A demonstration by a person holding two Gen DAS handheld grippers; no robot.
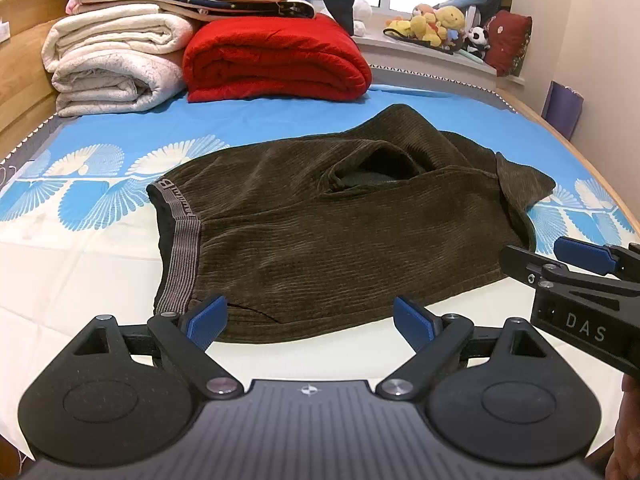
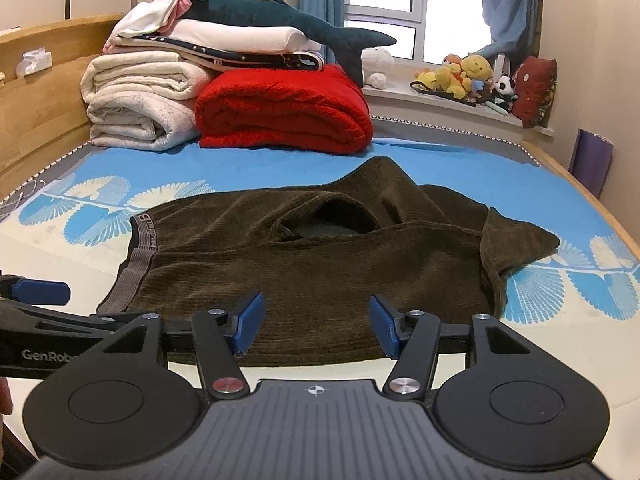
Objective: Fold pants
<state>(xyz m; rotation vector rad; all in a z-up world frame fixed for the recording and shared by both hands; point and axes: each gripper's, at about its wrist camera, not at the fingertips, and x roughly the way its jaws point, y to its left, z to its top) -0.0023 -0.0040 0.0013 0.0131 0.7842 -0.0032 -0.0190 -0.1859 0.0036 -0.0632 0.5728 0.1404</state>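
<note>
Dark brown corduroy pants [image 1: 320, 232] lie on the bed, folded over, with the grey striped waistband [image 1: 180, 240] at the left and a leg cuff sticking out at the right. They also show in the right wrist view [image 2: 320, 272]. My left gripper [image 1: 310, 322] is open and empty, at the pants' near edge. My right gripper [image 2: 316, 326] is open and empty, also at the near edge. Its arm shows at the right of the left wrist view [image 1: 580, 280]. The left gripper shows at the left of the right wrist view [image 2: 40, 292].
The bed has a blue and white patterned sheet [image 2: 100, 200]. Folded white quilts [image 2: 140, 100], a red blanket [image 2: 284, 112] and a shark plush [image 2: 280, 16] are stacked at the far side. Stuffed toys [image 2: 468, 76] sit on the windowsill. A wooden headboard [image 2: 36, 120] is at the left.
</note>
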